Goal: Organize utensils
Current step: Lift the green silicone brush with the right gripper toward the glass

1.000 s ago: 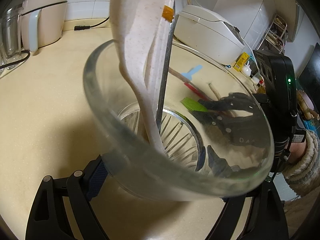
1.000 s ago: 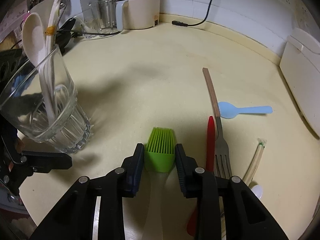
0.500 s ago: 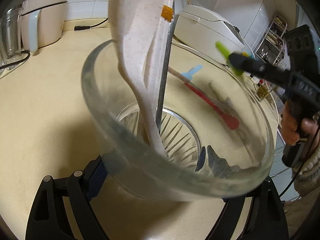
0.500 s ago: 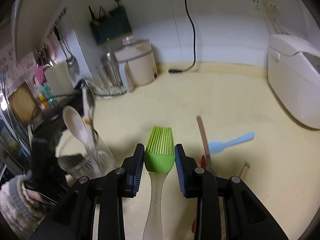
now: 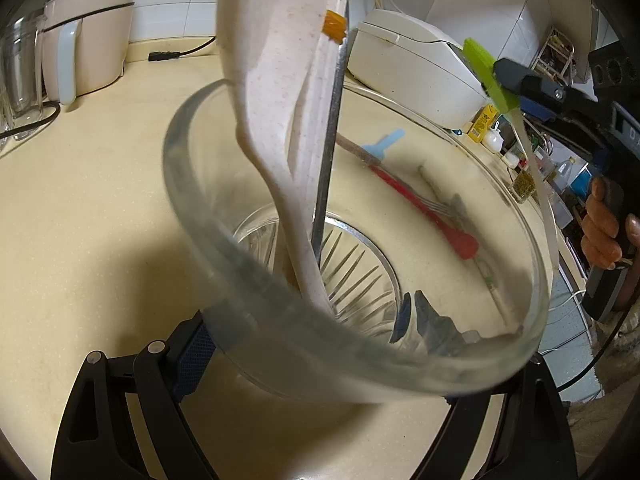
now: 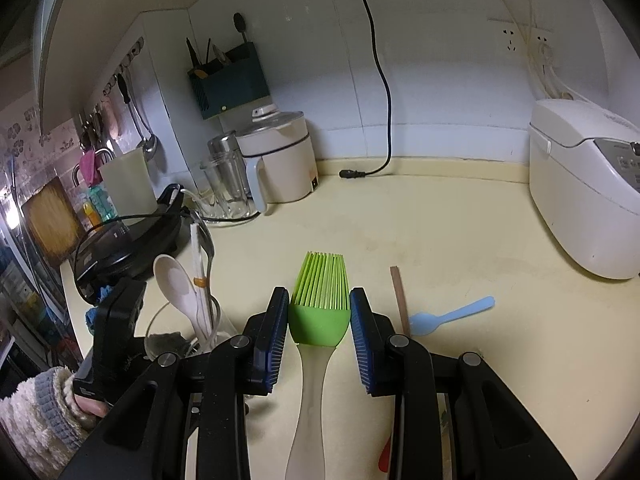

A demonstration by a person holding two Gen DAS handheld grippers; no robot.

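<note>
My left gripper (image 5: 320,344) is shut on a clear glass tumbler (image 5: 256,280), tilted toward the camera. In the glass stand a white rice spoon (image 5: 276,80), white chopsticks and a metal spoon handle (image 5: 330,152). My right gripper (image 6: 319,320) is shut on a green silicone brush (image 6: 320,304) with a translucent handle, held in the air above the counter. The brush (image 5: 486,72) also shows in the left wrist view, up right of the glass rim. The glass (image 6: 160,336) shows low left in the right wrist view.
On the cream counter lie a blue plastic spoon (image 6: 452,316), a wooden-handled fork (image 6: 400,300), a red-handled utensil (image 5: 420,208) and chopsticks. A white rice cooker (image 6: 584,196) stands at the right, a kettle (image 6: 280,164) and jars at the back, a black cooker (image 6: 120,248) at the left.
My right gripper has lifted the green brush off the counter and raised it, moving toward the glass. The left gripper has kept the glass still.
</note>
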